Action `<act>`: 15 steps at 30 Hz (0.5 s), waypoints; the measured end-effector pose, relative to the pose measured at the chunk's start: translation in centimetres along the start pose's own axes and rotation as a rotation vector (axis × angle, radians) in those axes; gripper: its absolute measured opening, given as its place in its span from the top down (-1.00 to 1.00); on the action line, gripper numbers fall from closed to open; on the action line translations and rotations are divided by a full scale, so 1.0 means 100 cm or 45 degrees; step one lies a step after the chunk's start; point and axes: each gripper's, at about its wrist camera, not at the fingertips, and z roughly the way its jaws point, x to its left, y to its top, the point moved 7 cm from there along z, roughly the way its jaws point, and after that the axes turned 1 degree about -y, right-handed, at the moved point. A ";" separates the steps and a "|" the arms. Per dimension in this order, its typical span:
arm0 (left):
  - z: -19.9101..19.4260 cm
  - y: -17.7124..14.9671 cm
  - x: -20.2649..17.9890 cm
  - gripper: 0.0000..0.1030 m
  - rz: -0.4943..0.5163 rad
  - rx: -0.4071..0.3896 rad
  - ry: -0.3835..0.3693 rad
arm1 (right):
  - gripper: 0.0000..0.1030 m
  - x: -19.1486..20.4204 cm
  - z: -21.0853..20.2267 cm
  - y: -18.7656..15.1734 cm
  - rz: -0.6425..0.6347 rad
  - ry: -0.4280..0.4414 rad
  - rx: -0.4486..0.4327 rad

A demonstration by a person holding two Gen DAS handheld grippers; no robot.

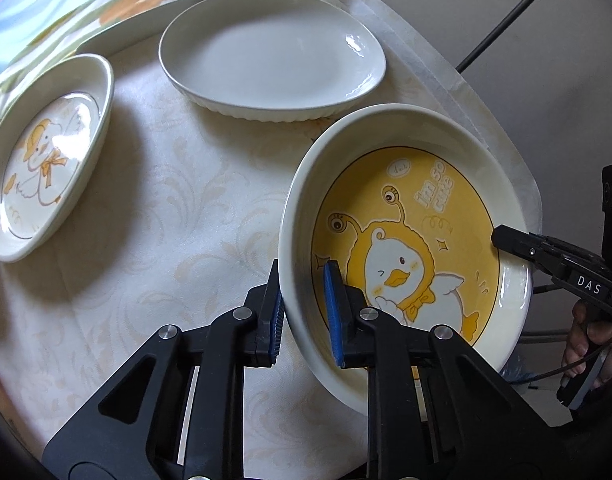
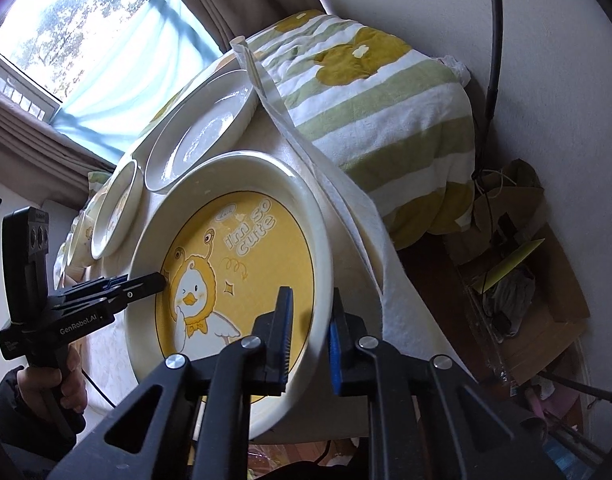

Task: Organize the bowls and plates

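A large yellow duck plate [image 1: 425, 216] is held tilted above the table. My left gripper [image 1: 304, 312] is shut on its left rim, one finger inside and one outside. My right gripper [image 2: 310, 340] is shut on the opposite rim of the same plate [image 2: 242, 240]; it shows in the left wrist view [image 1: 505, 242] at the plate's right edge. The left gripper shows in the right wrist view [image 2: 154, 280]. A plain white oval plate [image 1: 272, 56] lies behind it. A smaller duck plate [image 1: 46, 156] lies at the left.
The table has a cream patterned cloth [image 1: 154, 240]. A large white plate rim [image 1: 154, 20] lies at the back. A green-striped blanket [image 2: 385, 100] is beside the table. A cardboard box [image 2: 517, 264] with clutter stands on the floor at the right.
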 end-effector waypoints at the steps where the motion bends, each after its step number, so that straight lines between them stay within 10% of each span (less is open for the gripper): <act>1: -0.002 -0.001 -0.001 0.68 -0.004 -0.004 -0.001 | 0.72 0.001 -0.001 0.001 -0.010 -0.003 -0.004; 15: -0.080 -0.017 0.027 0.68 -0.163 -0.145 0.073 | 0.71 0.060 -0.022 0.019 -0.251 0.055 0.025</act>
